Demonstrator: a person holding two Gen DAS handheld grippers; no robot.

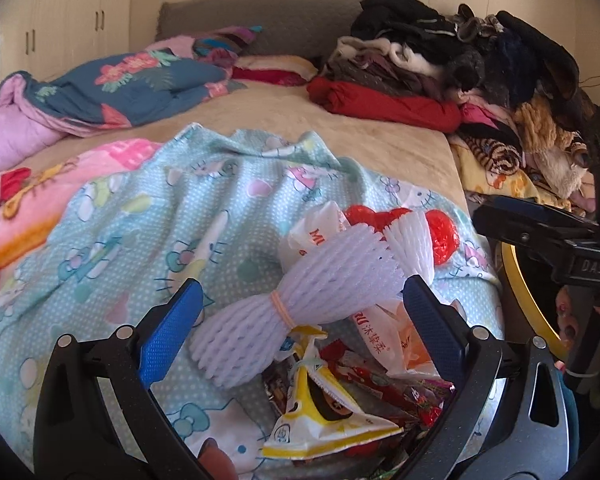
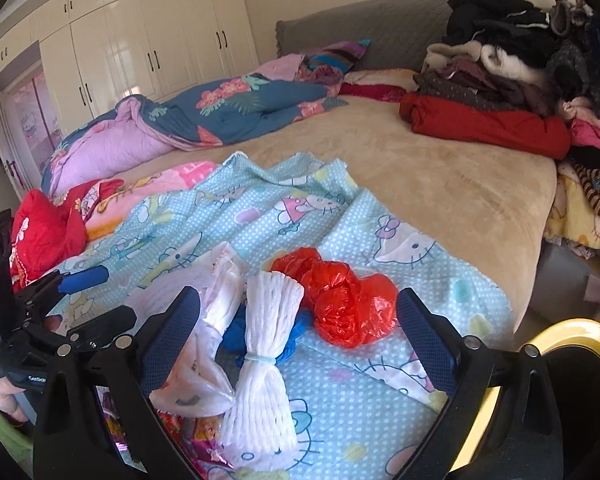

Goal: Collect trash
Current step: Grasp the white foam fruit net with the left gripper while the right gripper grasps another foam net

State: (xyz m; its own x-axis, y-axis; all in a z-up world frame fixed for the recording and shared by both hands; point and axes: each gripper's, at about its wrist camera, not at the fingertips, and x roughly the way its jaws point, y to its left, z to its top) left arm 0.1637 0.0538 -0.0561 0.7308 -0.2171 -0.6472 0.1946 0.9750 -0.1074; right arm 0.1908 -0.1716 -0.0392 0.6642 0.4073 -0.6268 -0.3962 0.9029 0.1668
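Trash lies piled on a light-blue cartoon-print sheet [image 1: 148, 216] at the bed's near edge. My left gripper [image 1: 300, 316] is open, and a white foam-net bundle [image 1: 300, 300] tied with an orange band lies between its blue fingers. Around it lie a white printed plastic bag [image 1: 312, 232], a yellow wrapper [image 1: 324, 420] and red snack wrappers [image 1: 380, 384]. My right gripper [image 2: 300, 320] is open above another foam-net bundle [image 2: 264, 360], a crumpled red plastic bag [image 2: 340, 304], a blue scrap [image 2: 236, 332] and a white bag [image 2: 196, 376]. Neither gripper holds anything.
A yellow round rim [image 2: 572, 336] shows at the lower right, off the bed's edge. Clothes are heaped [image 2: 520, 64] at the back right, and a floral quilt [image 2: 204, 116] lies at the back left. Bare beige bedding [image 2: 440, 184] spreads beyond the sheet. Cream wardrobes [image 2: 140, 40] line the wall.
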